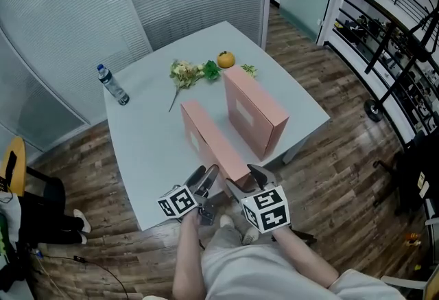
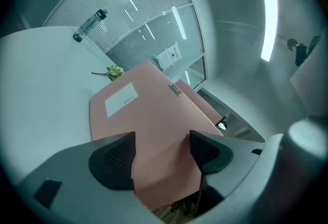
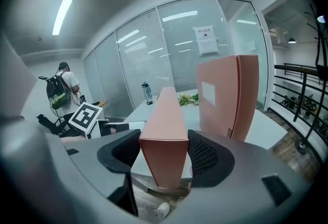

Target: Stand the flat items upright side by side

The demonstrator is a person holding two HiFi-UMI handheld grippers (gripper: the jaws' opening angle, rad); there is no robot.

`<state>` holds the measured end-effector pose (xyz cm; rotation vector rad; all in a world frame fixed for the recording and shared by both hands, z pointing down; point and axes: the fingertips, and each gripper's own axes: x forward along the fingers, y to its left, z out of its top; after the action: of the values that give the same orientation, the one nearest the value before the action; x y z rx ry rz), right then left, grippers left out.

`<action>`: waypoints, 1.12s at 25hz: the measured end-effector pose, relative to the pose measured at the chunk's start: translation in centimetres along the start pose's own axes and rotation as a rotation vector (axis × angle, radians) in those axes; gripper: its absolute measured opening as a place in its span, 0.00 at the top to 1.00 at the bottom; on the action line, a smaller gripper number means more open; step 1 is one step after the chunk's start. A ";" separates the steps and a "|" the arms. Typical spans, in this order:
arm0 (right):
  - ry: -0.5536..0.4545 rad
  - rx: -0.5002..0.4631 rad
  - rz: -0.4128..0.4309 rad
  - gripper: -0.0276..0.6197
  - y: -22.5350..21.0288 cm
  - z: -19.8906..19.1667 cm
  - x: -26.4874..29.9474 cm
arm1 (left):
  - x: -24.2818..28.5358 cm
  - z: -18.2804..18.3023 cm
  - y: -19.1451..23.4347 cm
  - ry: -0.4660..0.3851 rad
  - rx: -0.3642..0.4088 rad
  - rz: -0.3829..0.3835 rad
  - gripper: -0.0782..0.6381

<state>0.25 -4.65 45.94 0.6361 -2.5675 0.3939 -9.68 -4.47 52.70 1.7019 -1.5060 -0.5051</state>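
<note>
Two flat pink boxes are on the grey table (image 1: 144, 147). The far pink box (image 1: 255, 113) stands upright on its own, also seen in the right gripper view (image 3: 225, 95). The near pink box (image 1: 208, 141) stands on its long edge beside it, with its near end at the table's front edge. My left gripper (image 1: 206, 185) and right gripper (image 1: 243, 185) both hold that near end. In the right gripper view the box's narrow end (image 3: 163, 136) fills the gap between the pads. In the left gripper view its labelled broad face (image 2: 148, 115) runs away from the jaws, which are shut on its edge.
A water bottle (image 1: 112, 84) stands at the table's far left. A flower sprig (image 1: 185, 73), an orange (image 1: 226, 59) and a green leaf (image 1: 248, 70) lie at the back. A person with a backpack (image 3: 64, 89) stands off to the left. Glass walls surround the table.
</note>
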 end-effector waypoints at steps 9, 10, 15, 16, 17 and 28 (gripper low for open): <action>0.001 -0.067 0.031 0.49 1.8 0.0 -0.5 | -1.1 -0.8 0.0 -0.027 -0.111 -0.067 0.43; 0.003 -0.074 0.034 0.49 1.8 -0.2 -0.6 | -1.2 -1.0 -0.1 -0.021 -0.123 -0.080 0.43; -0.009 -0.041 0.064 0.49 2.2 0.0 -1.5 | -2.0 -1.3 -0.5 -0.002 -0.108 -0.113 0.43; -0.014 -0.023 0.072 0.49 2.2 0.3 -1.7 | -2.1 -1.0 -0.6 0.000 -0.096 -0.113 0.43; -0.018 -0.005 0.078 0.49 2.2 0.9 -1.8 | -2.1 -0.6 -0.7 0.001 -0.084 -0.114 0.43; 0.052 -0.136 0.112 0.47 4.0 9.7 1.9 | -2.4 7.2 3.3 -0.030 -0.046 -0.159 0.43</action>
<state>-6.78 -5.53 37.92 0.4289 -2.5614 0.2659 -17.65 -4.21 50.41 1.7939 -1.3758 -0.6468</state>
